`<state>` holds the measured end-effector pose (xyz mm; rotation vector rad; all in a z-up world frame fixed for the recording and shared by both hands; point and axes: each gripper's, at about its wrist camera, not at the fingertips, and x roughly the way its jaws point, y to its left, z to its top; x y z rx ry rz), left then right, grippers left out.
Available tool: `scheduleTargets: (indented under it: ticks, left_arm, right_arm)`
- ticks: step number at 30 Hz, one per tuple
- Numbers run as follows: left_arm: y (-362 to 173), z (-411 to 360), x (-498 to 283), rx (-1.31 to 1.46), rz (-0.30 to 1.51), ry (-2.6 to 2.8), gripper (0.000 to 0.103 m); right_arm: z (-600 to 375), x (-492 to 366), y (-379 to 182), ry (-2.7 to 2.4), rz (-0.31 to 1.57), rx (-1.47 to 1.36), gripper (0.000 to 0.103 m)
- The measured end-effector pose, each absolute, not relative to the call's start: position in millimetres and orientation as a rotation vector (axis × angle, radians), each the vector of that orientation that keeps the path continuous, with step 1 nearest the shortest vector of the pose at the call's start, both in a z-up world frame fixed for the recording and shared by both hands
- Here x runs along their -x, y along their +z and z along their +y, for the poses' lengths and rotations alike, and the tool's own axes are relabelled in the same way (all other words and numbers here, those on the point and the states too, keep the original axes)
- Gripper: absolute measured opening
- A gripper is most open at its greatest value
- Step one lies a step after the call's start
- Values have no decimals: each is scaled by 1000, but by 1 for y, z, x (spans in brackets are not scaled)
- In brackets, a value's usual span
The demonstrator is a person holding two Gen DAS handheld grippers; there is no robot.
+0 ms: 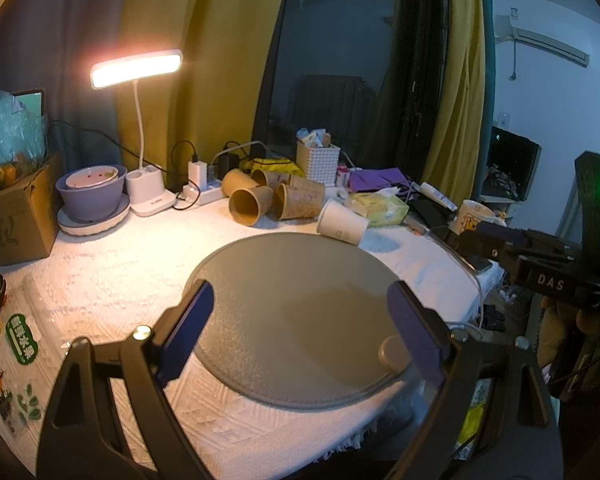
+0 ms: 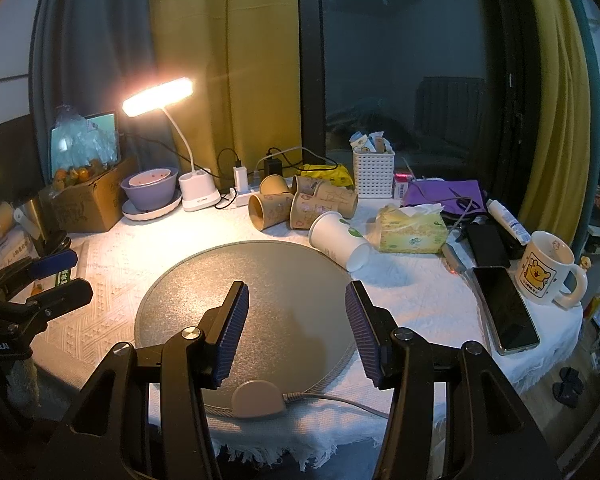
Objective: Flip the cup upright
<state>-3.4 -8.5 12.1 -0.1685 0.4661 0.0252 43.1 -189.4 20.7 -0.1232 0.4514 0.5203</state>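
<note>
A white paper cup [image 1: 342, 222] lies on its side at the far right edge of the round grey mat [image 1: 292, 320]; in the right wrist view the cup [image 2: 340, 240] has its mouth to the left rear and its base to the front right. My left gripper [image 1: 300, 300] is open and empty above the mat's near part. My right gripper [image 2: 296, 300] is open and empty over the mat [image 2: 228, 288], well short of the cup. The right gripper also shows at the right in the left wrist view [image 1: 488, 236], and the left gripper at the left in the right wrist view [image 2: 74, 276].
Several brown paper cups [image 2: 300, 204] lie tipped behind the mat. A tissue box [image 2: 412, 230], a phone [image 2: 504, 308] and a cartoon mug [image 2: 546, 268] sit to the right. A lit desk lamp [image 2: 158, 96], a purple bowl [image 2: 150, 192] and a cardboard box [image 2: 90, 204] stand at the back left.
</note>
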Motion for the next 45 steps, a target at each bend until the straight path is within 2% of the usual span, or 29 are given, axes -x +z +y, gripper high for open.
scheduleTargets:
  ticks: [26, 45]
  left_arm:
    - [11, -12, -7, 166, 474, 30, 90]
    - [-5, -67, -120, 132, 628, 41, 90]
  right_arm:
    - [-192, -49, 19, 527, 467, 132, 53]
    - [-246, -138, -1, 520, 490, 86, 53]
